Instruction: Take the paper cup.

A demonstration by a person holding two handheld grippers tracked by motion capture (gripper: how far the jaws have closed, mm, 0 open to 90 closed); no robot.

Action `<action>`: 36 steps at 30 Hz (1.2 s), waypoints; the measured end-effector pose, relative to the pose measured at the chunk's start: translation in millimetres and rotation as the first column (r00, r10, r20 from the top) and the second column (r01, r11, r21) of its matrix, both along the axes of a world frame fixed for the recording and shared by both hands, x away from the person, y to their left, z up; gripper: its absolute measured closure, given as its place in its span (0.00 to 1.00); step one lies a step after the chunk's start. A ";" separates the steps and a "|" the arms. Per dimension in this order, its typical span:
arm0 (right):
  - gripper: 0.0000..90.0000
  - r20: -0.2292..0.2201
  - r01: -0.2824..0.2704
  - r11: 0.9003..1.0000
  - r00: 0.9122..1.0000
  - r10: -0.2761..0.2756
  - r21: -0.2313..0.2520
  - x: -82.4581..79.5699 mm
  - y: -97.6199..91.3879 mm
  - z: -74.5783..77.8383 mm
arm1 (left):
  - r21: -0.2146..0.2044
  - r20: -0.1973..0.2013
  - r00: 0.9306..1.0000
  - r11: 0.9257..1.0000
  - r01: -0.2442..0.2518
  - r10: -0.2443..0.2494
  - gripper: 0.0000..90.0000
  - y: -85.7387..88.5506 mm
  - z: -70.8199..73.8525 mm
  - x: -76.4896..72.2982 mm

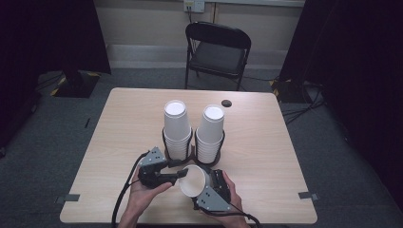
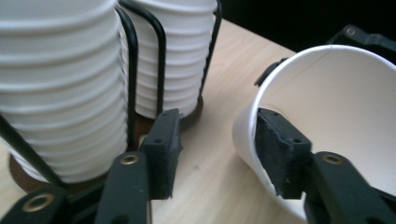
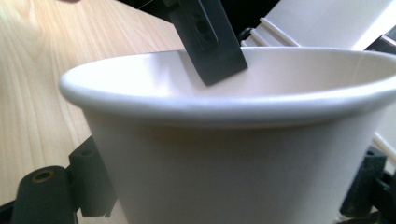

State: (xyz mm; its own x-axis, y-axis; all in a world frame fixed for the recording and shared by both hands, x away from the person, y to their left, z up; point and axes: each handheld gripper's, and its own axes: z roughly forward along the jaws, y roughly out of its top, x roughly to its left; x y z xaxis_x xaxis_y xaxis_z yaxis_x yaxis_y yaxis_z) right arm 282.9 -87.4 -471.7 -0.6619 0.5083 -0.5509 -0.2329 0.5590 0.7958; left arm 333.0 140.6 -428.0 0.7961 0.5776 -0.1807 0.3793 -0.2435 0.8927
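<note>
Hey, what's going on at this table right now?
A person holds a loose paper cup between the right gripper, whose jaws sit on either side of it. The left gripper is open, one jaw inside the cup's rim. Behind, two cup stacks stand in a wire holder.

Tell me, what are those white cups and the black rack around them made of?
The cups look like matte white paper: thin walls, rolled rims, a side seam on the loose cup. The rack looks like thin black-coated metal wire on a brown base, possibly wood; that part is hard to judge.
</note>
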 end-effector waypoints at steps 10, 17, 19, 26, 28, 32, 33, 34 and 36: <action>0.16 -0.098 0.018 0.995 0.995 -0.009 0.095 4.3 -10.3 1.4 | -0.091 0.035 0.997 0.994 -0.062 0.065 0.38 3.9 -8.8 -1.6; 0.16 -0.142 0.031 0.990 0.990 -0.012 0.135 7.7 -12.6 0.0 | -0.113 0.069 0.987 0.985 -0.133 0.142 0.33 13.0 -8.2 -4.5; 0.16 -0.163 0.043 0.988 0.986 -0.018 0.147 9.5 -13.6 -1.4 | -0.156 0.049 0.989 0.979 -0.129 0.138 0.31 19.7 -9.0 -6.5; 0.16 -0.196 0.079 0.972 0.980 -0.036 0.219 12.3 -24.2 -1.7 | -0.144 0.112 0.958 0.958 -0.248 0.264 0.23 33.2 -20.4 -16.6; 0.16 -0.208 0.098 0.964 0.977 -0.047 0.246 12.3 -29.0 -0.3 | -0.160 0.114 0.955 0.954 -0.254 0.273 0.19 34.9 -25.8 -18.4; 0.16 -0.226 0.132 0.950 0.972 -0.068 0.283 14.5 -40.6 3.2 | -0.120 0.125 0.936 0.942 -0.314 0.329 0.19 34.0 -35.0 -21.3; 0.16 -0.225 0.142 0.946 0.971 -0.076 0.292 15.7 -44.2 4.3 | -0.112 0.130 0.935 0.942 -0.317 0.330 0.19 34.2 -37.5 -21.8; 0.16 -0.230 0.148 0.940 0.970 -0.078 0.307 16.9 -47.8 5.3 | -0.109 0.123 0.935 0.941 -0.319 0.332 0.19 34.0 -40.6 -22.1; 0.16 -0.227 0.161 0.933 0.970 -0.089 0.322 19.6 -55.2 7.6 | -0.106 0.129 0.933 0.940 -0.324 0.336 0.18 35.2 -45.1 -23.2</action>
